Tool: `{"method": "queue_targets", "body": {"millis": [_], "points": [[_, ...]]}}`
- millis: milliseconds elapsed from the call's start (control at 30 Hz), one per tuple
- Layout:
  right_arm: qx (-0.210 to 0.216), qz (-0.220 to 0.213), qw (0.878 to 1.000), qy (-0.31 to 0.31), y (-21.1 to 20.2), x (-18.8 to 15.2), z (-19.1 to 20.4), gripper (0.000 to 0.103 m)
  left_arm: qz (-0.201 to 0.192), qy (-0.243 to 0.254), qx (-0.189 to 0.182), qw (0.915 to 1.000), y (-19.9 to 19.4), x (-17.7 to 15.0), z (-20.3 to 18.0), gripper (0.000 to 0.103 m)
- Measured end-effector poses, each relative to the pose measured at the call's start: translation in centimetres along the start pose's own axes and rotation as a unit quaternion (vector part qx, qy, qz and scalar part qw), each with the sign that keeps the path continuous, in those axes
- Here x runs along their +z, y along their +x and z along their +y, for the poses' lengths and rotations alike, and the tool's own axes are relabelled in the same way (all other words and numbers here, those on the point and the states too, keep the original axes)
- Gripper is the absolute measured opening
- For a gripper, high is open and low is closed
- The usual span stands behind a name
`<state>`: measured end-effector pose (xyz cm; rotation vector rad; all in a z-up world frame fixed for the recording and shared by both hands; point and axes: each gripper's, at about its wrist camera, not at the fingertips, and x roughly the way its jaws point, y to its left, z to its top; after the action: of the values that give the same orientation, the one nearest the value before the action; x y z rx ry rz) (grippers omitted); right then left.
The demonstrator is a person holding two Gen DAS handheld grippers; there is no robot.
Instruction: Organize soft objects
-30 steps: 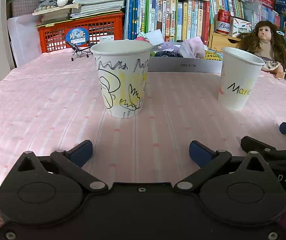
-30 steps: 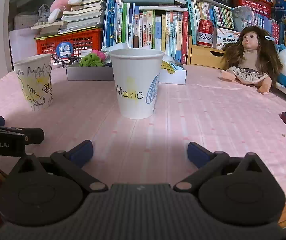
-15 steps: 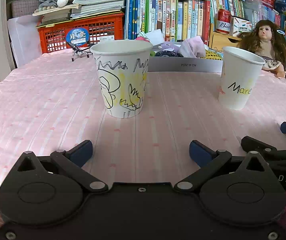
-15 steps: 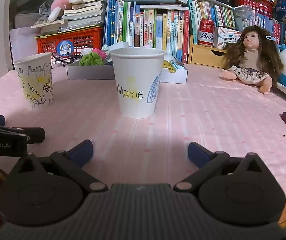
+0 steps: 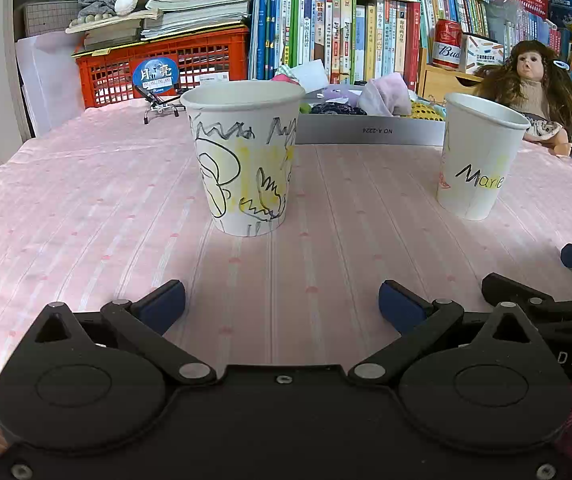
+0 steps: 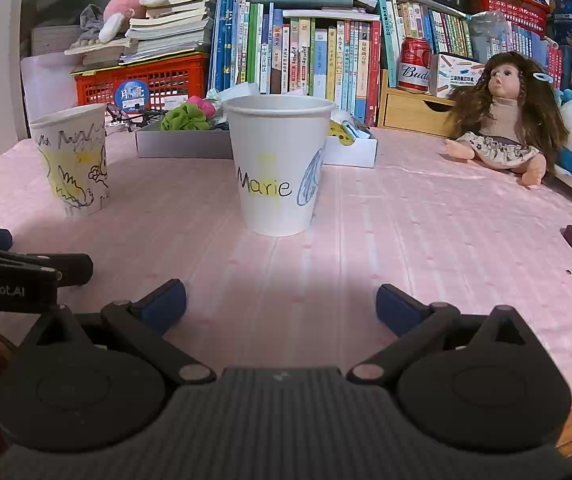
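Both tools, left [image 5: 282,300] and right [image 6: 281,298], rest low over the tabletop [image 5: 86,200], jaws spread wide and empty. Soft items [image 6: 185,117] lie in the tray [image 6: 182,145] behind two cups [image 5: 244,160] [image 6: 278,164]. Cup contents are hidden, so progress cannot be judged.

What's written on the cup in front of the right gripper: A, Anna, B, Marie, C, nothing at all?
B: the cup facing the right gripper carries "Marie" in black letters over a yellow streak, beside a blue drawing.
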<state>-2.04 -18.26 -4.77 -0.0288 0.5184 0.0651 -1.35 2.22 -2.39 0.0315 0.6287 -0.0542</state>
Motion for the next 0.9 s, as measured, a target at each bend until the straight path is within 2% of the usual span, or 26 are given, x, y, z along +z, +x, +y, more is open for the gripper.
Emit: {"method": "queue_targets", "body": {"millis": [900], "points": [[0.005,0.003,1.0,-0.004,0.08,0.01,0.25,0.103,0.0,0.0,0.0,1.0,0.01,-0.06,-0.01,0.103]]}}
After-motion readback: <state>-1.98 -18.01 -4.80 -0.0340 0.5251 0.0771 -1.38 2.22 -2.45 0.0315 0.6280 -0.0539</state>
